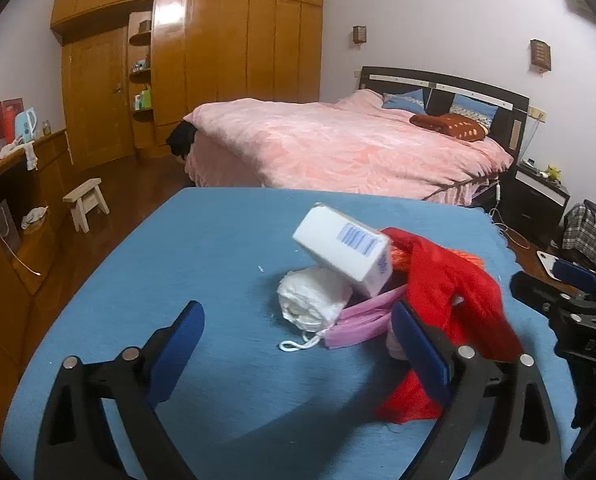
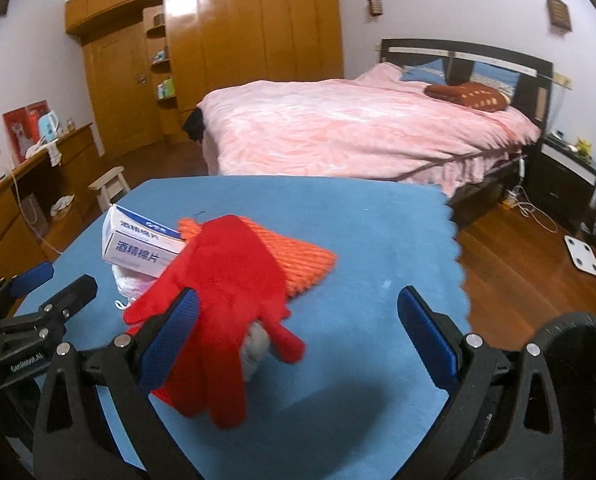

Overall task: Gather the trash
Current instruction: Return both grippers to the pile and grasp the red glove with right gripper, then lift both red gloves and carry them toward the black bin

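Red glove (image 2: 226, 296) btwn right gripper (image 2: 298, 320) fingers (image 2: 170, 340).

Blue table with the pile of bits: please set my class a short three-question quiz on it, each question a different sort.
1. True or false: the white box lies flat on the blue table.
2. Which colour is the glove? A green, B red, C black.
3. Fill in: both the left gripper and the right gripper are ____.

Key: 1 false, it is tilted, leaning on the white roll. 2 B. 3 open.
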Demonstrator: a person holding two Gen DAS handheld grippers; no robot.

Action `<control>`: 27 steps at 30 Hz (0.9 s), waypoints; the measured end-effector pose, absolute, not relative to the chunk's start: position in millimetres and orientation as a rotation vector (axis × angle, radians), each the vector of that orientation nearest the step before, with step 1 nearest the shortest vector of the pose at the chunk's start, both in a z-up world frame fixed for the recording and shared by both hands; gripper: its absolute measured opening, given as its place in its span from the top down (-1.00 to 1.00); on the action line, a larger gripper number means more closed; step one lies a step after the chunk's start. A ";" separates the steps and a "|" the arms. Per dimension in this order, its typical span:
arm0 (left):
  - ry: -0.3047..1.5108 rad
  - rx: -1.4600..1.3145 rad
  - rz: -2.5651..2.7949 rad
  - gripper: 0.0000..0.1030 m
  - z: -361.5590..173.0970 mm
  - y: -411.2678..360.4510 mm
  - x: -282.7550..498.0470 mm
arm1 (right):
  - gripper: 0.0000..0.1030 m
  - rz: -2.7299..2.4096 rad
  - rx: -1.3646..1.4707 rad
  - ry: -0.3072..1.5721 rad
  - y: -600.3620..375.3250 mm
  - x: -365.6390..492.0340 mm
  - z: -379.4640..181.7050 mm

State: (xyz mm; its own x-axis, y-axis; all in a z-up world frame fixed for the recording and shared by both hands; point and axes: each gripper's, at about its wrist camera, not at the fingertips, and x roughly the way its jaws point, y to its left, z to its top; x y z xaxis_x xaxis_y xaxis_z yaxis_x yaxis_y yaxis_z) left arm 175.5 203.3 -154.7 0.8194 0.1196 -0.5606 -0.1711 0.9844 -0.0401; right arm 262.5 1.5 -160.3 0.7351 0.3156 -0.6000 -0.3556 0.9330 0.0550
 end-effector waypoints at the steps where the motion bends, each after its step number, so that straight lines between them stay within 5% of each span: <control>1: 0.591 -0.091 0.157 -0.80 -155.4 204.3 175.9 | -0.87 0.378 -0.070 0.650 4.8 264.8 -162.0; 8: 0.606 -0.104 0.167 -0.79 -163.3 209.8 178.3 | -0.49 0.433 -0.079 0.704 21.6 279.0 -170.8; 17: 0.608 -0.110 0.167 -0.79 -165.0 211.6 177.5 | 0.51 0.507 -0.061 0.769 26.2 276.2 -179.3; 27: 0.589 -0.109 0.159 -0.79 -157.1 205.4 174.7 | 0.76 0.547 -0.033 0.722 12.8 259.2 -158.5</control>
